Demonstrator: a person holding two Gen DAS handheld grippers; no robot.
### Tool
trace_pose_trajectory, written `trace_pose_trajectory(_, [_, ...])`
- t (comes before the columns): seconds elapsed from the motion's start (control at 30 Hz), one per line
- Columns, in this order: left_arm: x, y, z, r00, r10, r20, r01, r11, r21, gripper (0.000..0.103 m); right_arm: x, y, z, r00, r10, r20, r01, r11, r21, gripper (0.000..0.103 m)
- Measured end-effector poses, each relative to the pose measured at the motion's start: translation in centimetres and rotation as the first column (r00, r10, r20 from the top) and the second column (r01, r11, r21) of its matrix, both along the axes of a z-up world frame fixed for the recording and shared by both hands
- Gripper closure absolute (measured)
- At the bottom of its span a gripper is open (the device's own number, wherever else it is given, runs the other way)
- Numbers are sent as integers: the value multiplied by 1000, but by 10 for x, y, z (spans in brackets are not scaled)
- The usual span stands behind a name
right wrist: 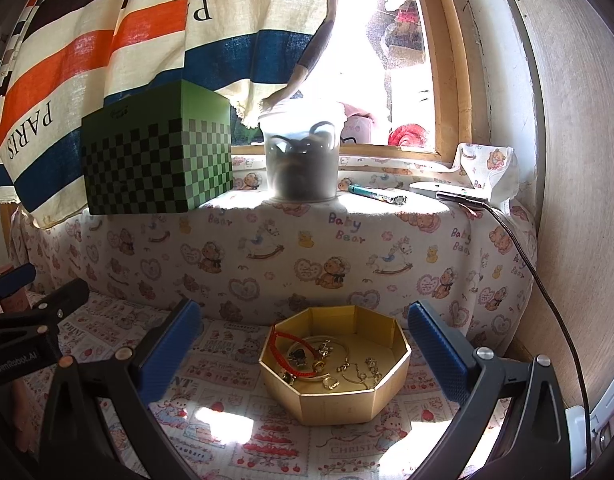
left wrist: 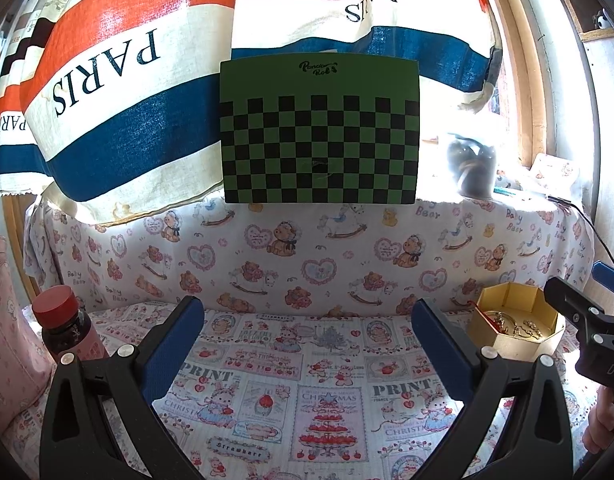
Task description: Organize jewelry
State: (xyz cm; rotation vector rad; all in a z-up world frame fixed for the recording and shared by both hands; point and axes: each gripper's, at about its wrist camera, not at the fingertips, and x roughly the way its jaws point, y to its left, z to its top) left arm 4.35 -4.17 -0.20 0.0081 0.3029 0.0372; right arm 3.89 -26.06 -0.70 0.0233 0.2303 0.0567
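Jewelry (right wrist: 327, 364) is what we are meant to put in order, and both of our tools are free of it: our right gripper (right wrist: 305, 350) has its blue pads spread wide with nothing between them, hovering just in front of the gold octagonal box (right wrist: 347, 404), and our left gripper (left wrist: 307, 344) is likewise spread wide and empty over bare printed tablecloth (left wrist: 267, 380), well to the left of the box. Moving outward, every piece we can make out lies inside that open box: a red cord bracelet (right wrist: 283, 354) along its left side, a pale bangle, a few gold rings and a thin gold chain (right wrist: 363, 372) toward the right, all loosely heaped and overlapping rather than laid apart. We see no jewelry on the cloth around the box in either view, and no lid. So the pieces are gathered into one container, which fits a collecting job that is finished; it fits equally a box waiting to be sorted out elsewhere. Farther out, a green checkered box (right wrist: 155, 156) and a translucent tub (right wrist: 303, 160) stand on the covered ledge, and a red-capped bottle (left wrist: 65, 324) stands at the left.
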Motion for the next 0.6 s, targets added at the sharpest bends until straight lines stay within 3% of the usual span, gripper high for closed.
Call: trace_pose_trajectory(0.6, [-1, -1, 0, 1000, 6, 6, -6, 1000, 5, 0, 0, 2, 0, 1000, 3, -4, -3, 1000, -2, 0])
